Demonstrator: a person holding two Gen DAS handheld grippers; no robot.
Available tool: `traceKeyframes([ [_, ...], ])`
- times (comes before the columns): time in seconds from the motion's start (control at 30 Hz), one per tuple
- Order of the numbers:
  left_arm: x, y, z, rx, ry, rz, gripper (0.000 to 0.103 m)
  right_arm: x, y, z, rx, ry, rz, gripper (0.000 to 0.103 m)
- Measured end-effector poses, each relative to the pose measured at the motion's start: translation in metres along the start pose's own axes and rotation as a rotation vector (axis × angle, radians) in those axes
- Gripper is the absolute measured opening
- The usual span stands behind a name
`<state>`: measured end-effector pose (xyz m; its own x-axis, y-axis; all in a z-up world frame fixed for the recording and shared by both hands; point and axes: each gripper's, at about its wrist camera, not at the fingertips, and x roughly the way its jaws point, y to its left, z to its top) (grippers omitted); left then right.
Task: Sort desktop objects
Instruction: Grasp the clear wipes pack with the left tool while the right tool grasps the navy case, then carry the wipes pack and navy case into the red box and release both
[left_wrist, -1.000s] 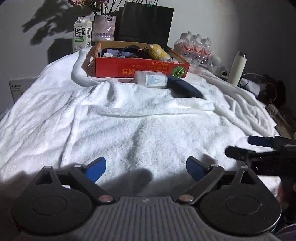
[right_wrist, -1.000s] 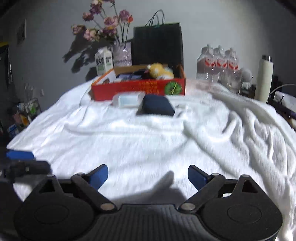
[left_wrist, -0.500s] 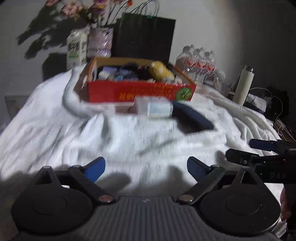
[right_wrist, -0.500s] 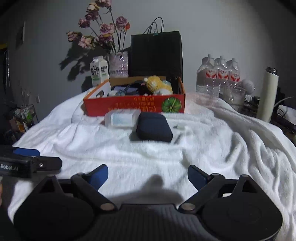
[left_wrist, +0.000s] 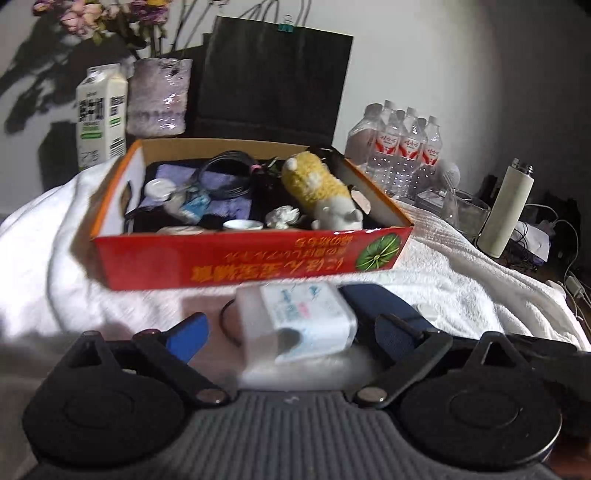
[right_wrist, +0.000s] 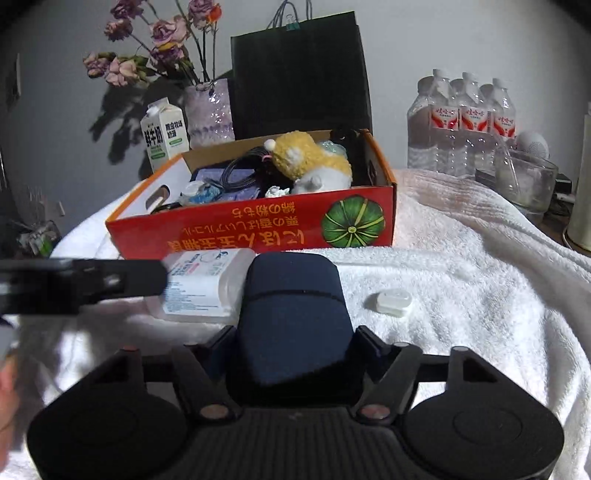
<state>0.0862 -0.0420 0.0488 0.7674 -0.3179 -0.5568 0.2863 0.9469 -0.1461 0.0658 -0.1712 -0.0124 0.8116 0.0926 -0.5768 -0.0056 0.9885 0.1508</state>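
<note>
A red cardboard box (left_wrist: 255, 258) (right_wrist: 258, 229) full of small items, with a yellow plush toy (left_wrist: 314, 181), stands on the white towel. In front of it lie a translucent white plastic box (left_wrist: 295, 325) (right_wrist: 203, 284) and a dark blue case (right_wrist: 291, 317) (left_wrist: 380, 299). My left gripper (left_wrist: 291, 336) is open, its fingers on either side of the plastic box. My right gripper (right_wrist: 291, 343) has its fingers close on both sides of the blue case. The left gripper's finger (right_wrist: 92, 280) shows in the right wrist view.
A small white capsule-shaped case (right_wrist: 391, 301) lies right of the blue case. Behind the box stand a milk carton (left_wrist: 101, 114), a flower vase (right_wrist: 210, 110), a black paper bag (right_wrist: 299, 74), water bottles (right_wrist: 461, 122), a glass bowl (right_wrist: 524, 181) and a white flask (left_wrist: 506, 210).
Both grippers have moved forward to the objects in front of the red box. The left now straddles the plastic box, and the right has narrowed around the blue case.
</note>
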Motion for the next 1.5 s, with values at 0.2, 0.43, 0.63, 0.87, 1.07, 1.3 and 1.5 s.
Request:
traceKeyframes([
  [0.2, 0.032, -0.02, 0.005, 0.039, 0.024, 0.015, 0.103, -0.068, -0.019, -0.017, -0.015, -0.049, -0.055, 0.064],
  [0.43, 0.042, -0.03, -0.001, 0.109, -0.021, 0.135, 0.068, -0.088, -0.013, -0.051, -0.039, 0.01, -0.07, 0.072],
  [0.63, 0.016, -0.036, -0.003, 0.113, -0.024, 0.101, 0.027, -0.06, -0.02, -0.037, 0.019, -0.018, -0.059, 0.078],
  [0.87, 0.018, -0.018, -0.004, 0.042, -0.069, 0.172, 0.102, -0.034, -0.016, -0.039, 0.012, -0.012, -0.09, 0.07],
  [1.07, 0.059, -0.021, -0.011, 0.123, 0.055, 0.161, 0.084, -0.045, -0.017, -0.044, 0.035, -0.02, -0.061, 0.059],
  [1.3, 0.014, -0.007, -0.018, 0.005, 0.016, 0.099, 0.083, -0.071, -0.013, -0.055, 0.06, -0.04, -0.047, 0.057],
  [1.5, -0.057, 0.003, -0.021, -0.057, -0.061, 0.036, 0.083, -0.101, -0.003, -0.051, 0.053, -0.091, 0.029, 0.057],
])
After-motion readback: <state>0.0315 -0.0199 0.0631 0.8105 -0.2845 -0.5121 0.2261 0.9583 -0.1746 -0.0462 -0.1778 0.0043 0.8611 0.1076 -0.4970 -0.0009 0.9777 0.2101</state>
